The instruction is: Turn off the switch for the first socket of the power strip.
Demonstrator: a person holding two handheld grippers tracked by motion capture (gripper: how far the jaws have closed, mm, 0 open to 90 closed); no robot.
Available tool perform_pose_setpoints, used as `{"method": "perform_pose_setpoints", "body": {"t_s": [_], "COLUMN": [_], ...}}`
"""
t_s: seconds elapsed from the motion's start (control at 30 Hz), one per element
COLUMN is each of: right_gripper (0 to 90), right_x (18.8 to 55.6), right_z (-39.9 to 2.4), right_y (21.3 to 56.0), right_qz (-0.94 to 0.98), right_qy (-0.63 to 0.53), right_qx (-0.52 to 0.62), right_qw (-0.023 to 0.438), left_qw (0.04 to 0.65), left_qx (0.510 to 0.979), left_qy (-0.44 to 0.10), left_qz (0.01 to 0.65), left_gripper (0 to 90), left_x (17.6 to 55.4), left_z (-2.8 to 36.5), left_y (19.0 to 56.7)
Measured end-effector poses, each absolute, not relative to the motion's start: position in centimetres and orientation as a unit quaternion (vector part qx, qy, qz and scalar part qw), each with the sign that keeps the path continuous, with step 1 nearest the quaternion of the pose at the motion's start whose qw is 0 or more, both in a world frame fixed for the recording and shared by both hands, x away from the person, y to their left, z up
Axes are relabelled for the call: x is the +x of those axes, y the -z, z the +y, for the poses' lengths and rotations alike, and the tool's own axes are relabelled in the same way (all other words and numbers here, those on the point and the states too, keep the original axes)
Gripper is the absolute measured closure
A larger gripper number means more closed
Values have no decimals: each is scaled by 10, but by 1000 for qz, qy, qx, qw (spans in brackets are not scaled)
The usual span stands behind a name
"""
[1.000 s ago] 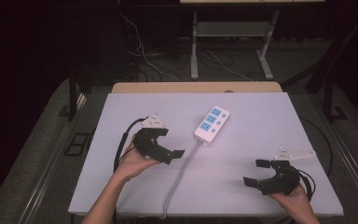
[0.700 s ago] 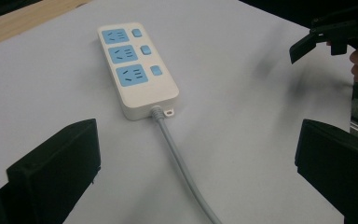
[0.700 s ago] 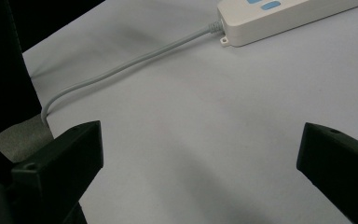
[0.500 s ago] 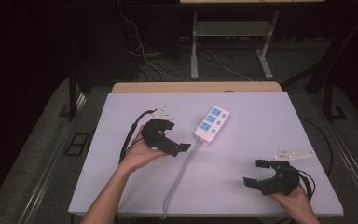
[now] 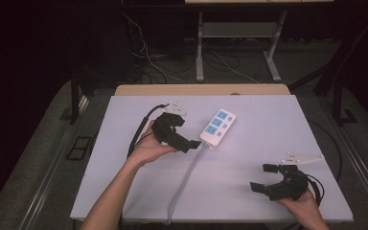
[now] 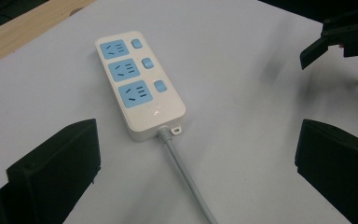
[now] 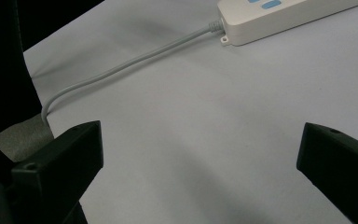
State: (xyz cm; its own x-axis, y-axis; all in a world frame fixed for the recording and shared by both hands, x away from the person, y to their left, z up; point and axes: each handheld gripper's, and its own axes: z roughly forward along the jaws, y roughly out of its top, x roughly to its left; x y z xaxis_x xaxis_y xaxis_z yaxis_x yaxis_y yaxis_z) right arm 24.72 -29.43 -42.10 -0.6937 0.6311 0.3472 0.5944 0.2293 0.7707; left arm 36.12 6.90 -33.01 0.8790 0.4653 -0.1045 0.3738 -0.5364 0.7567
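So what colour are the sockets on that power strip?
Light blue, on a white power strip; clearest in the left gripper view.

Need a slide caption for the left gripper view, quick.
Open left claw faces a white power strip with three blue sockets, its grey cord running between the jaws.

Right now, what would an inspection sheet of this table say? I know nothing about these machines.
Surface: pale table top, flat, with a wooden strip along its far edge.
Job's things: white power strip with three blue sockets and three blue switches, lying flat near the middle, nothing plugged in.
Clutter: nothing seen.
Grippers: left claw open, close beside the power strip's cord end, holding nothing; right claw open, near the front right corner, holding nothing.
Cables: grey cord runs from the power strip off the front edge; a black cable trails from the left claw.
Surroundings: dark floor, loose wires and a metal stand behind the table.
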Motion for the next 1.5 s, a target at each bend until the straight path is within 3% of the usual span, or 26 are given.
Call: {"method": "perform_pose_setpoints", "body": {"t_s": [1.5], "right_gripper": [2], "right_x": [248], "right_z": [-296], "right_y": [422], "right_qz": [784], "right_qy": [-483], "right_qx": [391], "right_qw": [17], "left_qw": [385], "left_qx": [897], "left_qy": [-47], "left_qz": [211], "left_gripper": [3], "left_x": [426], "left_z": [7], "left_y": [325]}}
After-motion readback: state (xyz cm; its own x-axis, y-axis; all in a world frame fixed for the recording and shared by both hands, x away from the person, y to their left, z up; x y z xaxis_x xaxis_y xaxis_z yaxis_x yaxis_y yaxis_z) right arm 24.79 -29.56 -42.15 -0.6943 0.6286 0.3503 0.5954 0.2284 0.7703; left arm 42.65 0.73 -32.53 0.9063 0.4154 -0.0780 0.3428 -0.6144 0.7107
